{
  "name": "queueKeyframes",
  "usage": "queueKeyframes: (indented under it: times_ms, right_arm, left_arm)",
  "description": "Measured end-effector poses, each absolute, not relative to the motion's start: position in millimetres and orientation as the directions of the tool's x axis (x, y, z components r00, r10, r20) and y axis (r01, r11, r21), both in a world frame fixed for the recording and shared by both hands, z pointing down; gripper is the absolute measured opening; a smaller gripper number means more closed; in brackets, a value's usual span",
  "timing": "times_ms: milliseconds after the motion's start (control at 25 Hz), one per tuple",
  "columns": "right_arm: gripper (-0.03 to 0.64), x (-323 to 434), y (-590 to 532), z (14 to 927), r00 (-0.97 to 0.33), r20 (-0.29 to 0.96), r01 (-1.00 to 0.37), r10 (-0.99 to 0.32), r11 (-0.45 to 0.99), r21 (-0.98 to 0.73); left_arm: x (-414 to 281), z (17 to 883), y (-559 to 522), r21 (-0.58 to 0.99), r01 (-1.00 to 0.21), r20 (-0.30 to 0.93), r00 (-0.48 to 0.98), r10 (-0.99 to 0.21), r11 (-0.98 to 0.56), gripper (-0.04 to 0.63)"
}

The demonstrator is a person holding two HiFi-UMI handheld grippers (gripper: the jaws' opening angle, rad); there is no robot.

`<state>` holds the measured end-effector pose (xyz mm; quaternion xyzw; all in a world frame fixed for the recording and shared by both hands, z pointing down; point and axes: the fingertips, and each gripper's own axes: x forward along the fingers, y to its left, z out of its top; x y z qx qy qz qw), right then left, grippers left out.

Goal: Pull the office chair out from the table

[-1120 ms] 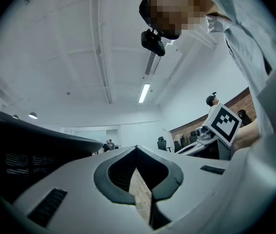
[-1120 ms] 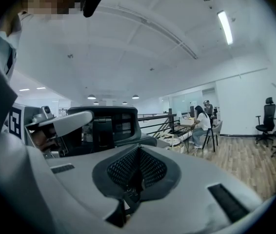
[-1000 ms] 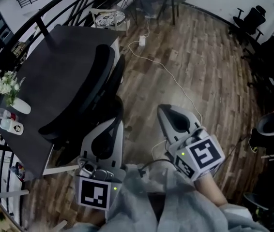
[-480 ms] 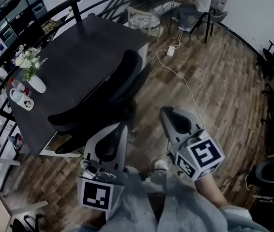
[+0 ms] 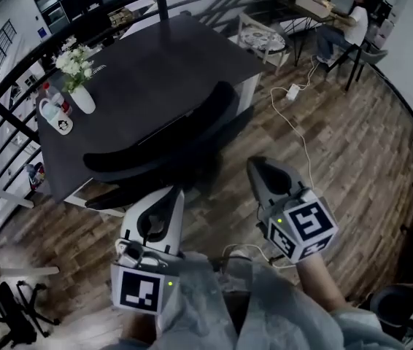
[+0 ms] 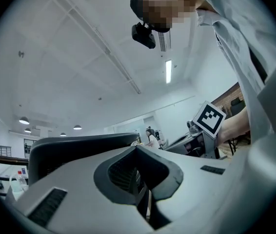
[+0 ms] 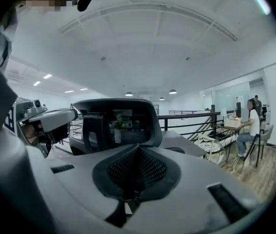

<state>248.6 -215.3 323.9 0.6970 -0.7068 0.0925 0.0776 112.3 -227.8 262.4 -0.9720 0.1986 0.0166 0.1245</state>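
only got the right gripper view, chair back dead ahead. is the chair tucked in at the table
Observer: Yes, the head view shows the chair back right at the table edge.
Operator: and the other one, what's it doing
Observer: Left gripper is shut on nothing, chair back ahead of it.
Operator: anything in the way behind me
Observer: A white cable trails across the floor beside the right gripper.

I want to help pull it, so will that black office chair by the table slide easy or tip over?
The office chair probably glides easily on the smooth wooden floor, though its wheels are hidden. Its tall mesh back looks stiff enough to pull, yet pulling high up could tilt it.
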Motion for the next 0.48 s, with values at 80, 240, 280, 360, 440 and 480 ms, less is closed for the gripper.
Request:
queueKeyframes:
  times_ms: [80,240,280,360,440,480]
  right_arm:
    - [0.003,252,-222,326,-0.040,0.243,-0.999,-0.969,0.038,-0.014]
    - [0.003,258,-234,331,-0.080,0.244,-0.995,-0.966,0.093,0.042]
    - [0.003,260,-238,332,-0.086,0.243,-0.992,-0.966,0.105,0.069]
    - [0.003,263,-245,332,-0.093,0.246,-0.981,-0.965,0.131,0.143]
    - [0.004,267,-252,334,-0.098,0.258,-0.955,-0.961,0.163,0.246]
    - [0.006,269,-255,336,-0.099,0.268,-0.936,-0.958,0.181,0.303]
  left_arm:
    - [109,266,-231,-0.256,-0.419,-0.067,0.907,-0.416,-0.871,-0.008]
    - [102,277,-238,-0.288,-0.469,-0.028,0.875,-0.482,-0.835,-0.008]
    - [100,280,-240,-0.302,-0.476,-0.014,0.869,-0.495,-0.826,-0.008]
    - [96,283,-246,-0.345,-0.483,0.014,0.855,-0.519,-0.805,-0.008]
    - [92,287,-252,-0.405,-0.483,0.043,0.838,-0.544,-0.777,-0.007]
    - [90,290,-256,-0.431,-0.482,0.064,0.827,-0.559,-0.762,-0.006]
